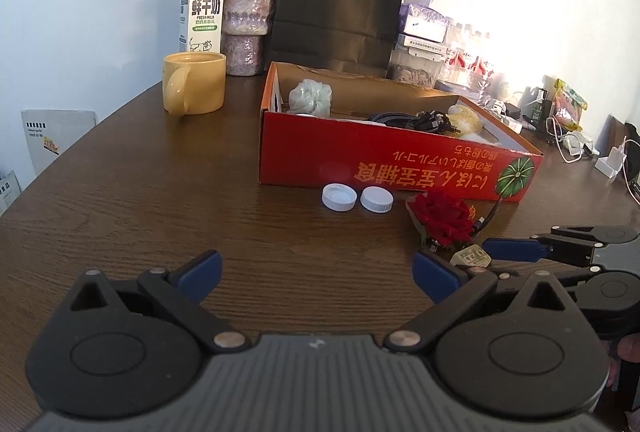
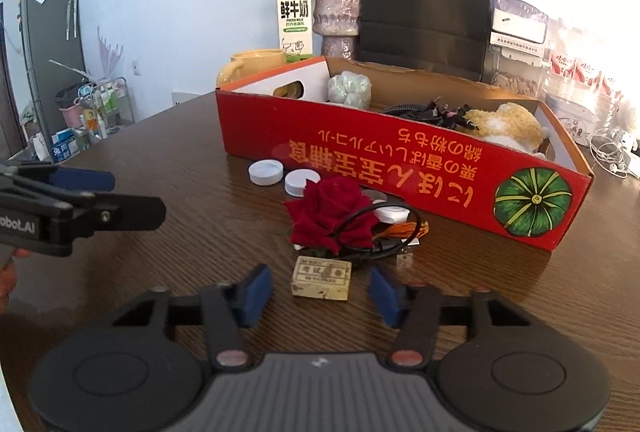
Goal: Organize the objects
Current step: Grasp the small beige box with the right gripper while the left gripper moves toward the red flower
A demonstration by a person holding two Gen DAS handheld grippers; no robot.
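A red cardboard box (image 1: 384, 168) (image 2: 400, 168) lies on the brown table and holds a pale bundle, black cables and a yellow plush. In front of it lie two white caps (image 1: 339, 196) (image 2: 265, 172), a red rose (image 1: 442, 218) (image 2: 334, 216), a black cable (image 2: 384, 244) and a small beige eraser (image 2: 322, 278) (image 1: 472, 256). My right gripper (image 2: 320, 290) is open, its blue pads on either side of the eraser without touching it. My left gripper (image 1: 318, 274) is open and empty over bare table, left of the right gripper.
A yellow mug (image 1: 194, 82), a milk carton (image 1: 202, 10), a vase of dried flowers (image 1: 248, 20) and a black paper bag (image 1: 340, 4) stand behind the box. Chargers, cords and packets (image 1: 568, 120) crowd the far right of the table.
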